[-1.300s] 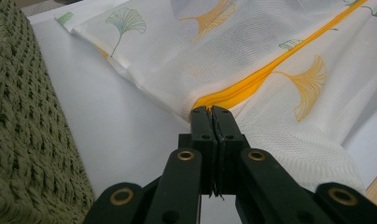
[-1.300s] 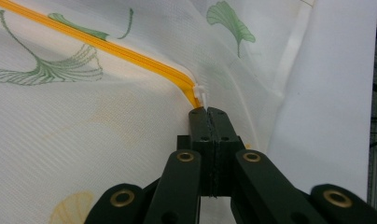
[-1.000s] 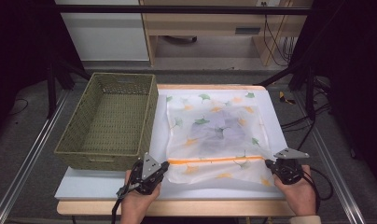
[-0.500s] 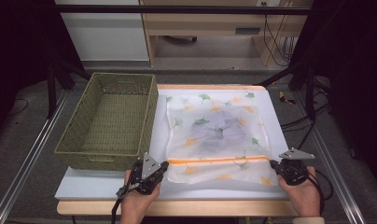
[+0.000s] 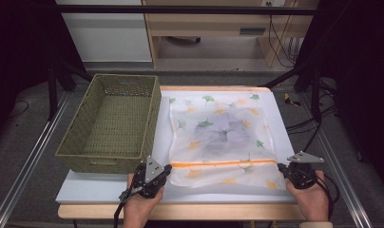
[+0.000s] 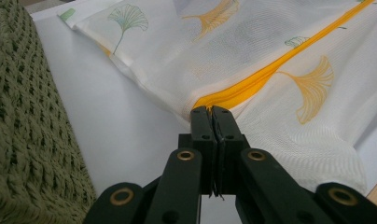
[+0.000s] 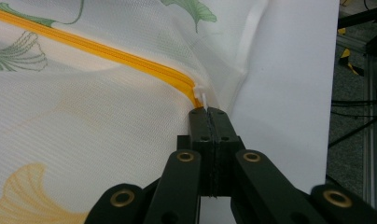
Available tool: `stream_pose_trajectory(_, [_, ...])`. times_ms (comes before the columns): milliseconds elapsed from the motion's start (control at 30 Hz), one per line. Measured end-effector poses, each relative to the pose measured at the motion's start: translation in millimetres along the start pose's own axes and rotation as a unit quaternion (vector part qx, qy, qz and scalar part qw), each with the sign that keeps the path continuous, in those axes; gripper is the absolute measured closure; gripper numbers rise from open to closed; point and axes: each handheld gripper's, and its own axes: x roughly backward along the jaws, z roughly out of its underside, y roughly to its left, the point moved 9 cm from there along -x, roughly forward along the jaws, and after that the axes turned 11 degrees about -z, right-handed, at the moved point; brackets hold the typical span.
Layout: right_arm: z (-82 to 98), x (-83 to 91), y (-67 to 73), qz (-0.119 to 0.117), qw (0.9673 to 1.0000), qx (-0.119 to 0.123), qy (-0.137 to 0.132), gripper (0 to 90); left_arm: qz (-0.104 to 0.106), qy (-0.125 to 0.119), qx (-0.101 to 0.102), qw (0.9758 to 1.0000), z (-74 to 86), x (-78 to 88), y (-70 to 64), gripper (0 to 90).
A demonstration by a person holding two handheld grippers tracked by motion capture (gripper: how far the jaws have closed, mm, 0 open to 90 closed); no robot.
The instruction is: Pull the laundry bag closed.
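Note:
A white mesh laundry bag point(image 5: 218, 128) printed with ginkgo leaves lies flat on the white table top point(image 5: 95, 190), with something dark grey inside it. An orange zipper point(image 5: 218, 164) runs across its near part. My left gripper point(image 5: 166, 167) is shut on the bag's edge at the zipper's left end point(image 6: 252, 84); the jaws point(image 6: 212, 109) meet on the fabric. My right gripper point(image 5: 280, 168) is shut at the zipper's right end point(image 7: 107, 49), its tips point(image 7: 208, 111) pinching the small white zipper pull point(image 7: 204, 99).
A green woven basket point(image 5: 111, 123) stands to the left of the bag, close beside my left gripper point(image 6: 23, 116). The table's wooden front edge point(image 5: 204, 211) runs just under both hands. Dark cables point(image 5: 313, 128) and metal rails flank the table.
My right gripper has edged slightly to the right at the zipper's end. The left gripper and the bag have stayed where they were.

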Motion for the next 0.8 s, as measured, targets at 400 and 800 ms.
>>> stream_pose_trajectory(400, [1.6,0.7,-0.9,0.0,1.0,-0.002,0.002,90.0,-0.002,0.004,-0.004,1.0,2.5,-1.8,-1.0,88.7])
stream_pose_trajectory(800, [1.5,1.2,-1.7,0.002,1.0,-0.001,0.001,90.0,-0.005,0.007,-0.008,0.9999,3.7,-2.7,-2.2,88.7])
